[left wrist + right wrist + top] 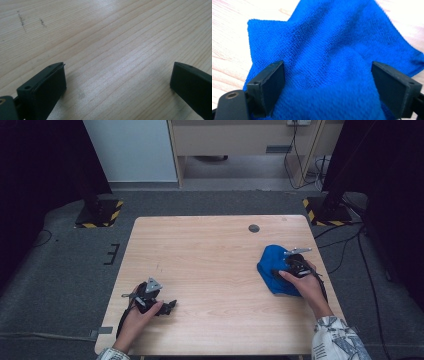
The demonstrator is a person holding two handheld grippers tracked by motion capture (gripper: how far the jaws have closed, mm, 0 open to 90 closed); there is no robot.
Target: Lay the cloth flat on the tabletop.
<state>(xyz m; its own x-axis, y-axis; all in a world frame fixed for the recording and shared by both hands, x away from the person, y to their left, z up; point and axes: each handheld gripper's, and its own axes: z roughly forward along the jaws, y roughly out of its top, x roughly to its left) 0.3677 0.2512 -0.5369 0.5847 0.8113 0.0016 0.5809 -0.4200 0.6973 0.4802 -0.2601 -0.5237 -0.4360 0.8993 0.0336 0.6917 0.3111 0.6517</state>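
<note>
Right gripper (pixel 328 82) jaws wide apart, straddling a raised hump of the blue cloth (pixel 329 47); pads flanking the fold, probably not pressing it yet, hard to say with the near cloth blurred. Looks set up to pinch that ridge, or freshly let go of it; can't tell which.

Left gripper (pixel 117 82) jaws also spread, nothing between them but bare wood. Parked low on the table (pixel 200 250), likely idle while the right side does the work.

Cloth bunched, not flat, at the right side of the table, near the right edge, well apart from the left gripper (pixel 167 306).

High view: gives layout, right hand (pixel 305 285) on top of the cloth (pixel 272 265), left hand (pixel 142 312) near the front-left corner; jaw gap unreadable there.
Right gripper view: gives pad-to-cloth relation and the ridge.
Left gripper view: confirms empty jaws, plus pen-like marks on the wood.
</note>
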